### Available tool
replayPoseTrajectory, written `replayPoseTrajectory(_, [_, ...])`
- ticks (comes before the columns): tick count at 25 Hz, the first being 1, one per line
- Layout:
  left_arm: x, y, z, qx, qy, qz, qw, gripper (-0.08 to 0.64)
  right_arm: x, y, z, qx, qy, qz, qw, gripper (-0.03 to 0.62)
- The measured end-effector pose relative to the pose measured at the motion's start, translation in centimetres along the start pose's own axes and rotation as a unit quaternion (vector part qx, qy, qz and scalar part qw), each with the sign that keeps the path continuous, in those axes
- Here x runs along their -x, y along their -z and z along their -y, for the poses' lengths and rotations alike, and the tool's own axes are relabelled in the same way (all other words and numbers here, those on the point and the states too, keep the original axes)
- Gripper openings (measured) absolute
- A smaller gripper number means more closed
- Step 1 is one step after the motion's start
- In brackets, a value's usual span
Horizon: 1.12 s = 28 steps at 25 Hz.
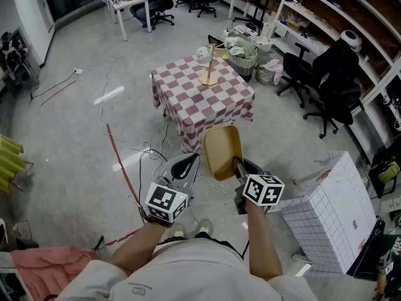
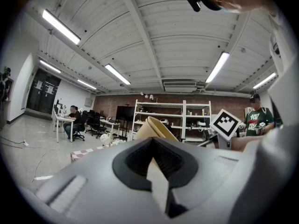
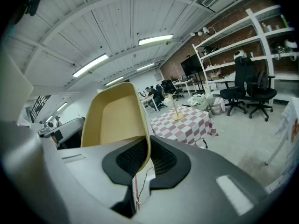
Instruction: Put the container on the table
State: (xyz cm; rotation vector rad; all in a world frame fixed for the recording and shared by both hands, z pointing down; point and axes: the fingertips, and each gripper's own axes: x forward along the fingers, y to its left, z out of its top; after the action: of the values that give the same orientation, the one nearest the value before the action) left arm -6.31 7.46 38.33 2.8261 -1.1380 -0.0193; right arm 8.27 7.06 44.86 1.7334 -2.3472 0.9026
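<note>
A tan, shallow plastic container (image 1: pixel 222 152) is held up over the floor, with my right gripper (image 1: pixel 238 163) shut on its near rim. In the right gripper view the container (image 3: pixel 117 120) stands upright out of the jaws of that gripper (image 3: pixel 142 155), which pinch its edge. The table (image 1: pixel 188 93), covered in a red and white checked cloth, stands a few steps ahead; it shows as well in the right gripper view (image 3: pixel 187 122). My left gripper (image 1: pixel 187 160) hovers just left of the container, jaws together and holding nothing. From the left gripper (image 2: pixel 152 160) the container (image 2: pixel 154 127) shows just beyond its tips.
A wooden stand (image 1: pixel 208 74) rests on the table's far side. A white gridded box (image 1: pixel 326 212) sits on the floor at my right. Black office chairs (image 1: pixel 332 93) and shelving fill the right. Cables (image 1: pixel 122 162) trail over the floor at the left, beside pink cloth (image 1: pixel 44 262).
</note>
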Motion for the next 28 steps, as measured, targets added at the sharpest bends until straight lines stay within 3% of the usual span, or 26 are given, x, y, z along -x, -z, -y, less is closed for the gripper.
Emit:
replayPoseTrajectory(16, [-0.7,0.5,1.1,0.002,-0.010,-0.006,0.9999,0.006,0.6,0.0,1.6,-0.011,-0.008,0.001,1.000,0.031])
replayPoseTrajectory(28, [-2.8,0.5,1.5,-0.003,-0.046,-0.006,0.9989,0.006,0.6,-2.1,5.5,-0.015,-0.021,0.017,1.000,0.031])
